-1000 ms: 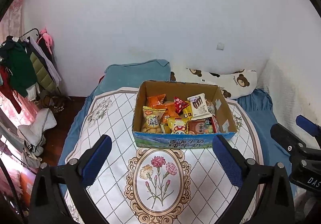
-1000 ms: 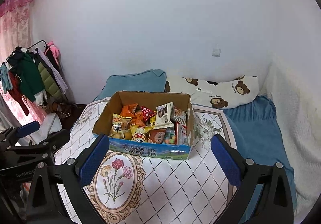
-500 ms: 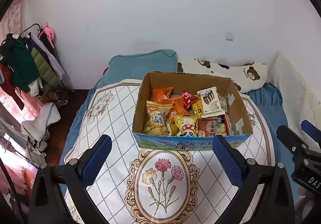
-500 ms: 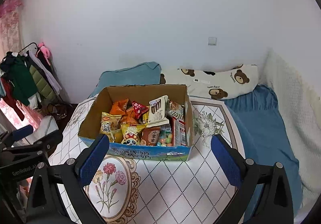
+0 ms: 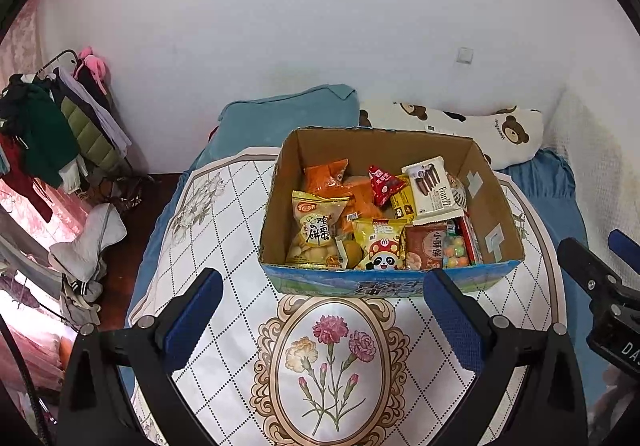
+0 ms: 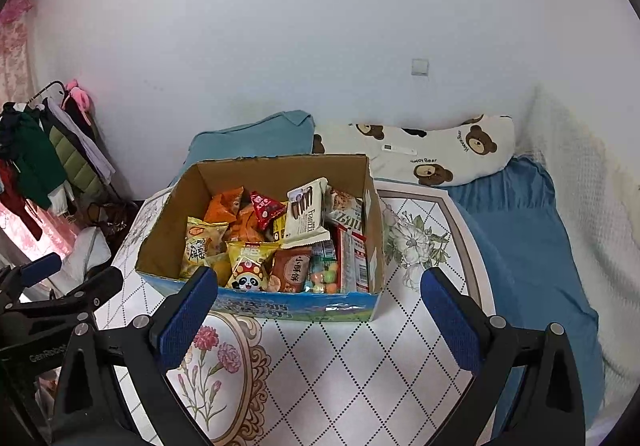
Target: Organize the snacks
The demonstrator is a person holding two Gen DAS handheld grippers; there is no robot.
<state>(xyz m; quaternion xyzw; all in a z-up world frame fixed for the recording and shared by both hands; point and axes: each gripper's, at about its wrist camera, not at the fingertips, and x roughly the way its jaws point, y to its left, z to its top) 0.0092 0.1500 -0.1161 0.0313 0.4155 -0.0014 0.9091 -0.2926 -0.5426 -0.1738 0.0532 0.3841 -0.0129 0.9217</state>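
A: One cardboard box (image 5: 390, 206) is the biggest thing here, sitting open-topped on the flowered cloth (image 5: 224, 214) spread over the bed, and every snack in sight lies inside it, jumbled. None lies out on the cloth. That fits a sort nearly over as well as a pile waiting to be taken out.

B: How would the box handle?

A: Stiff walls, probably light for its bulk; I'd take it by the two short sides. The packets are another matter. The yellow biscuit bag (image 5: 316, 230) looks puffed and crinkly, so likely slippery and easy to crush; pinch it by the sealed top edge. The white wafer pack (image 5: 430, 186) lies flat on top and seems firmer. The small red triangular packet (image 5: 384, 184) is the least of them, best nipped at a corner.

B: And the grippers?

A: The left gripper (image 5: 320, 310) hovers above the cloth just short of the box's near wall, fingers spread wide, nothing between them. The right gripper (image 6: 320, 306) is alongside, angled toward the box's right end, equally wide open and empty.
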